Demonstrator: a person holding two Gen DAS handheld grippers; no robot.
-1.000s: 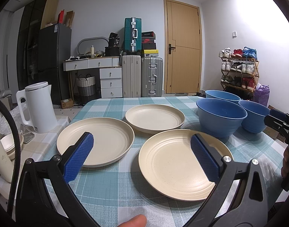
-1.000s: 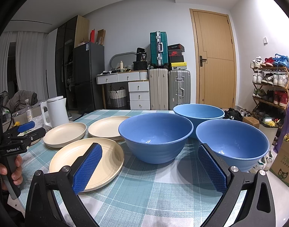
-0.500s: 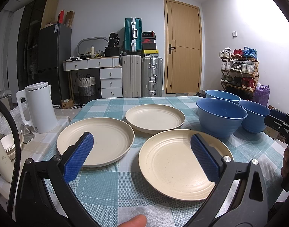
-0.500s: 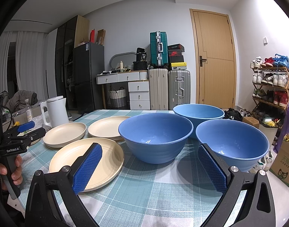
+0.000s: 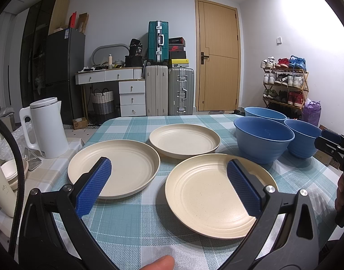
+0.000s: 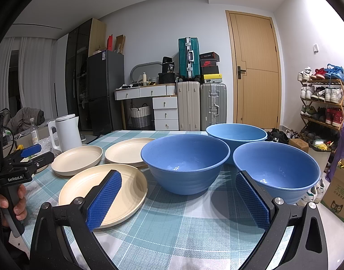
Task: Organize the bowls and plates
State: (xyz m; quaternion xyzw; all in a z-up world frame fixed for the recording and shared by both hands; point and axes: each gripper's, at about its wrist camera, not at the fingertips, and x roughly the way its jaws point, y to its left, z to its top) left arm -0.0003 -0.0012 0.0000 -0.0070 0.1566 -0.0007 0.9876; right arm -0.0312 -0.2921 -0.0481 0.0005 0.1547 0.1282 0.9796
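Cream plates point(image 5: 217, 198) and blue bowls point(image 6: 185, 166) sit before both spread, empty grippers point(image 5: 169, 189).

The far light-blue round bowl point(image 6: 236, 133) sits half hidden behind the nearer dark-blue round bowl point(image 6: 185, 164); shoe-rack labels are unreadably small.

Three cream plates lie flat and empty on the checked cloth: the near plate point(image 5: 213, 196) in front, the left plate point(image 5: 124, 165) beside it, and the far plate point(image 5: 184, 140) behind them, none touching. To their right stand three empty blue bowls, upright and close together: the middle bowl point(image 6: 185, 165), the right bowl point(image 6: 276, 171) and the far bowl point(image 6: 236, 133).
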